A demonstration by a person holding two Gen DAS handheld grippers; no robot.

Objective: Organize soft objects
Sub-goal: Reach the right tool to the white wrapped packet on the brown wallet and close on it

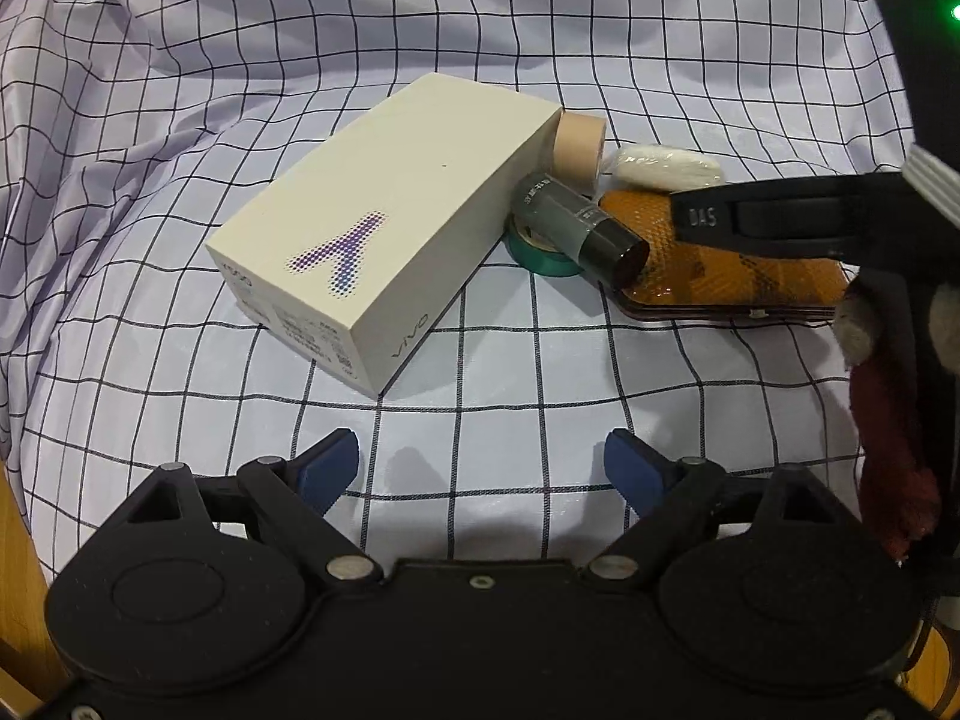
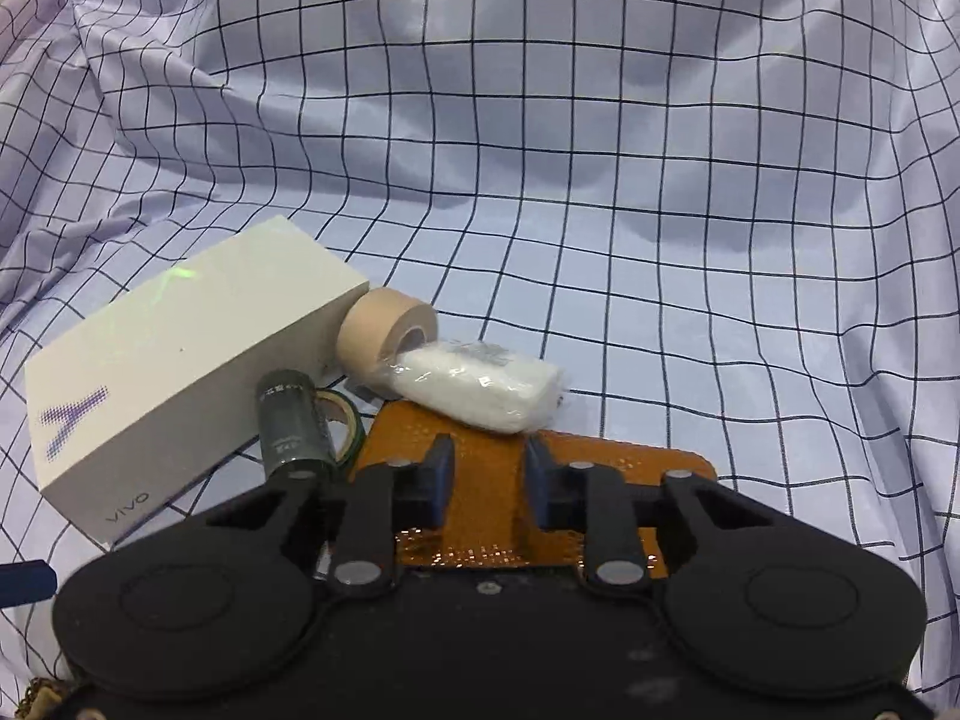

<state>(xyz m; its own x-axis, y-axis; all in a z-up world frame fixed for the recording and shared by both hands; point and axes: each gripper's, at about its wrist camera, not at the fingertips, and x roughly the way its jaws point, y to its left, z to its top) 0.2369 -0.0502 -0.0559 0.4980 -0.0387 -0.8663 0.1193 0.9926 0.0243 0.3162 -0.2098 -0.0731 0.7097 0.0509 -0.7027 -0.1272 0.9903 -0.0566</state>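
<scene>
Right gripper (image 2: 487,459) pinches the orange pouch (image 2: 600,450), left gripper (image 1: 480,447) is open and empty; I think nothing is tidied yet.

A pale checked cloth (image 2: 630,210) (rumpled toward the back) covered the surface. On it lay a white box (image 1: 372,234), long side flat. A beige tape roll (image 2: 384,339) stood on edge against the box's far end. A green tape roll (image 1: 537,255) lay flat beside the box, under a dark tube (image 1: 582,228). An orange pouch (image 1: 732,276) and a white wrapped bundle (image 2: 480,387) lay close by.
</scene>
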